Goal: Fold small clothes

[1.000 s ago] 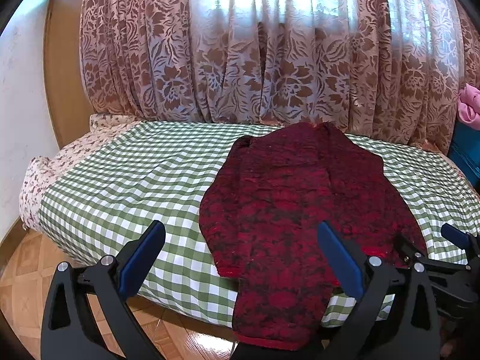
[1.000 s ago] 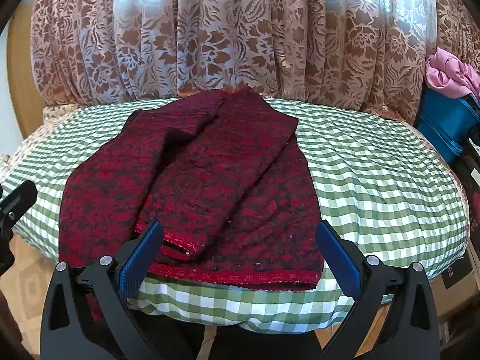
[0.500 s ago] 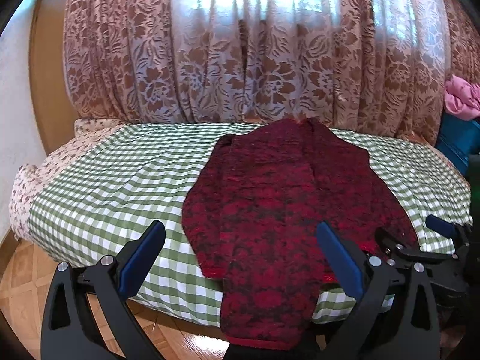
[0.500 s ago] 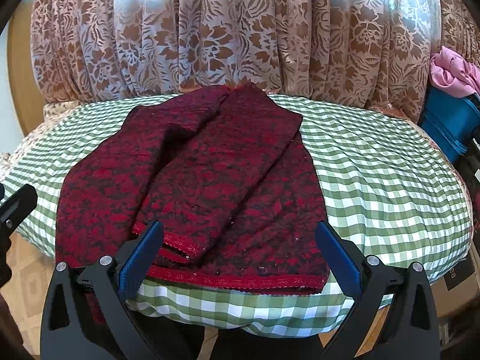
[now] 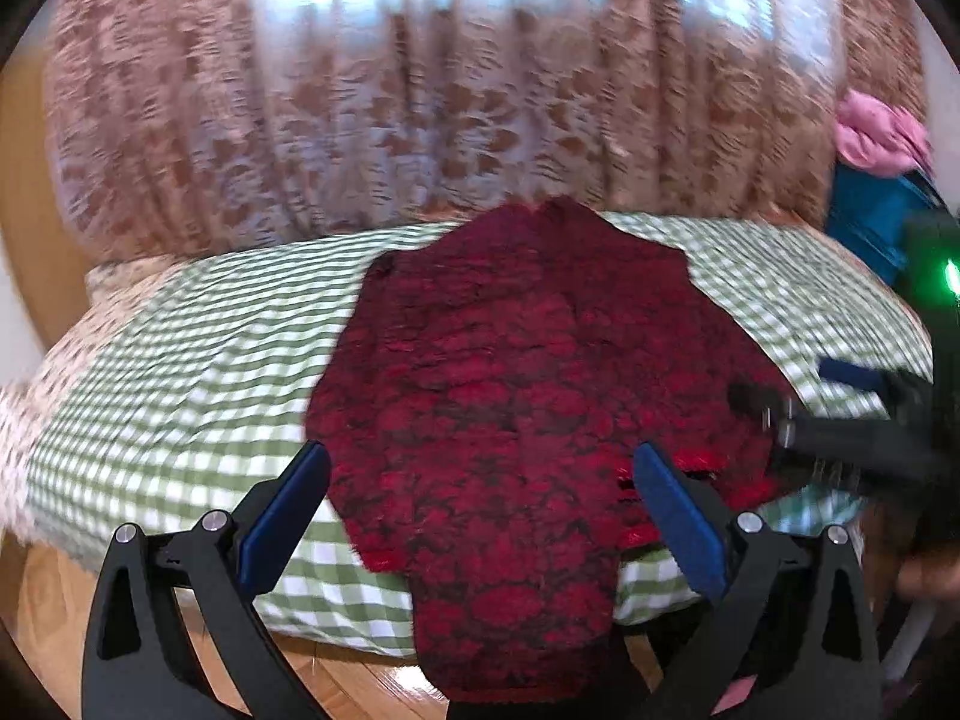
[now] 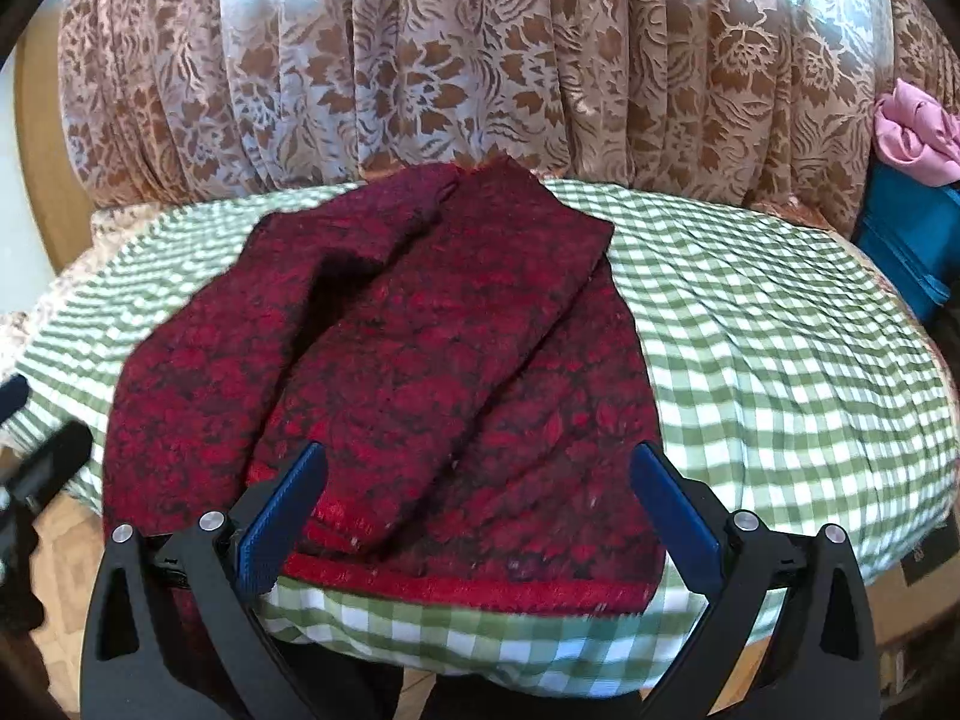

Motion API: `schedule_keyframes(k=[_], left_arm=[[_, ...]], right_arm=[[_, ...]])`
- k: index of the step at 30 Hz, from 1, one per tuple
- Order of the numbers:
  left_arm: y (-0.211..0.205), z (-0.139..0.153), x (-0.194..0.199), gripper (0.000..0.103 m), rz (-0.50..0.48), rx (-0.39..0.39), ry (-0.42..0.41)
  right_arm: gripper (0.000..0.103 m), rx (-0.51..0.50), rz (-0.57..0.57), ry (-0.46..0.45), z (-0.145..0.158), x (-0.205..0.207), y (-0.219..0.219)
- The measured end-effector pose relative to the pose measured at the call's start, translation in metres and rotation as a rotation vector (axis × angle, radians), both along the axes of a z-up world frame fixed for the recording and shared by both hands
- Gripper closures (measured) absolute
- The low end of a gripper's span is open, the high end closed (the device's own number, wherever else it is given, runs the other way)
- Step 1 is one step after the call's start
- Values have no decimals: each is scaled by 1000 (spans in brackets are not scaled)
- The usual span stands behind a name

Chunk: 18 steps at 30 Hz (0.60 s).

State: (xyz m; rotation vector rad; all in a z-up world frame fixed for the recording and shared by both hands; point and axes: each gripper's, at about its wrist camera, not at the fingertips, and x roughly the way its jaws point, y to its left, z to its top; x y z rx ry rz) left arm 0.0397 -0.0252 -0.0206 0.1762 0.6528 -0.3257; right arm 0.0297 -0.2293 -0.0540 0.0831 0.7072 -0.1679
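A dark red patterned garment (image 5: 528, 396) lies on the green-and-white checked table (image 5: 180, 372), its near end hanging over the front edge. In the right wrist view the garment (image 6: 408, 372) shows one side folded over its middle, with a red hem along the near edge. My left gripper (image 5: 480, 516) is open and empty, just above the garment's hanging end. My right gripper (image 6: 477, 516) is open and empty, over the near hem. The right gripper also shows at the right in the left wrist view (image 5: 840, 408).
A brown floral curtain (image 6: 480, 72) hangs behind the table. A blue bin (image 6: 912, 228) with a pink cloth (image 6: 912, 132) on it stands at the right. Wooden floor (image 5: 54, 600) lies below the table's front edge.
The left gripper has moved right and closer, so the garment now sits centred between its fingers; the view is blurred. The right gripper has moved slightly forward over the hem.
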Motion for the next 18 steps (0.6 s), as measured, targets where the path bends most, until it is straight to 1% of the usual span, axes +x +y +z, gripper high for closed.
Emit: schedule_keyframes(k=[1, 2, 3, 4, 5, 6, 8, 9, 11, 12, 14, 15, 16, 17, 18], left_arm=[[-4, -3, 3, 4, -41, 9, 22], [-7, -5, 4, 8, -63, 13, 35], [-11, -8, 5, 10, -94, 23, 51], [-18, -13, 8, 11, -130, 48, 66], [-21, -16, 8, 13, -146, 62, 70], [-26, -20, 10, 14, -166, 86, 81], [-36, -33, 17, 18, -191, 131, 117], [-39, -38, 21, 21, -191, 153, 132], [-44, -51, 28, 34, -186, 195, 156], [-45, -56, 31, 38, -189, 192, 169], [-42, -56, 34, 56, -194, 163, 188], [-39, -55, 34, 62, -197, 145, 191], [-35, -52, 34, 74, -197, 125, 195], [-28, -48, 36, 81, -188, 93, 203], [-22, -45, 39, 82, -186, 54, 218]], right_arm=[[3, 19, -1, -4, 1, 1, -5], [6, 48, -3, -7, 2, 3, -13], [15, 97, 1, 0, 2, 8, -24], [19, 123, 3, 11, 2, 12, -29], [23, 156, 4, 29, 0, 17, -37], [30, 197, -1, 50, -3, 25, -46], [37, 240, 4, 66, -6, 37, -55], [38, 254, 7, 69, -6, 42, -57], [42, 280, 10, 96, -11, 58, -61], [44, 289, 11, 108, -15, 65, -61], [44, 305, 20, 133, -21, 78, -63], [48, 321, 30, 157, -27, 89, -62], [50, 338, 41, 168, -31, 94, -63], [56, 355, 65, 188, -36, 105, -60], [64, 352, 73, 196, -39, 110, -58]])
